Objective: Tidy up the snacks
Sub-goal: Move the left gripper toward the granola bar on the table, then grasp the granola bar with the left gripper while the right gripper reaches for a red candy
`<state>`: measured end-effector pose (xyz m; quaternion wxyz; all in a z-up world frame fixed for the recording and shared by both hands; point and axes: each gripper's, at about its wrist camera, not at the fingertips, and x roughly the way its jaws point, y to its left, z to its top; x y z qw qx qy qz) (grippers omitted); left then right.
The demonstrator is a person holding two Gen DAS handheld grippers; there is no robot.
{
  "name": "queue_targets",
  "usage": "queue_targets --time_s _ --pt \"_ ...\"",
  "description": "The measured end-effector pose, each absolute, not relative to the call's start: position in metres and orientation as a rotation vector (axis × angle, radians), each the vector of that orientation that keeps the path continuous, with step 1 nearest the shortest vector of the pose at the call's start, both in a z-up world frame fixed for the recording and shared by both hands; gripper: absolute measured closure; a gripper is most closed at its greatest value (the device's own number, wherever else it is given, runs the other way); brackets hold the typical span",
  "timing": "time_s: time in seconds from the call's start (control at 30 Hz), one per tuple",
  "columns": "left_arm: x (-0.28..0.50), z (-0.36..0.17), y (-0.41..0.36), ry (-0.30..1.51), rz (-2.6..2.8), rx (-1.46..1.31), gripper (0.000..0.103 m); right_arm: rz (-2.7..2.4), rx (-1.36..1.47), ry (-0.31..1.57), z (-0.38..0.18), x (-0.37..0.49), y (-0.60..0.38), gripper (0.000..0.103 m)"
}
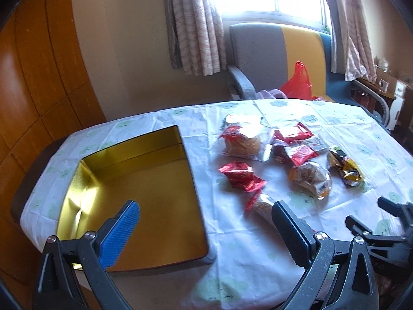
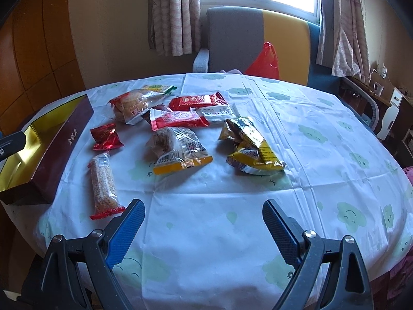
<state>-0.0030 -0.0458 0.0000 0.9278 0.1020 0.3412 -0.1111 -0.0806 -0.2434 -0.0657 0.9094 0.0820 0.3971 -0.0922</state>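
L gripper (image 1: 206,215) & R gripper (image 2: 204,213) both spread, empty; shiny gold rect. tin (image 1: 136,180), crinkly foil snack packs (image 2: 180,147).

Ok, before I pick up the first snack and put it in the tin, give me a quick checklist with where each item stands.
1. Gold tin open and empty inside: ok.
2. Left gripper open, nothing held: ok.
3. Right gripper open, nothing held: ok.
4. Long cereal bar lying apart from the other packets, near the tin and the right gripper: ok.
5. Red packets free to lift singly: not ok, they overlap in a pile.
6. Tin steady on the tablecloth: cannot tell, though its near corner sits close to the table edge.
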Motion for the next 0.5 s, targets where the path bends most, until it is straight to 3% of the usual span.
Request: queue_targets --time_s 0.2,0.5 --pt "0.015 -0.008 -0.052 0.864 -0.422 0.062 0.001 -0.203 0.156 0.884 -0.084 -0.081 -0.250 0.009" --pt "0.039 -0.043 -0.097 1.094 -0.518 0.060 0.033 -0.192 0.177 0.922 -0.104 -0.086 -0.256 0.009"
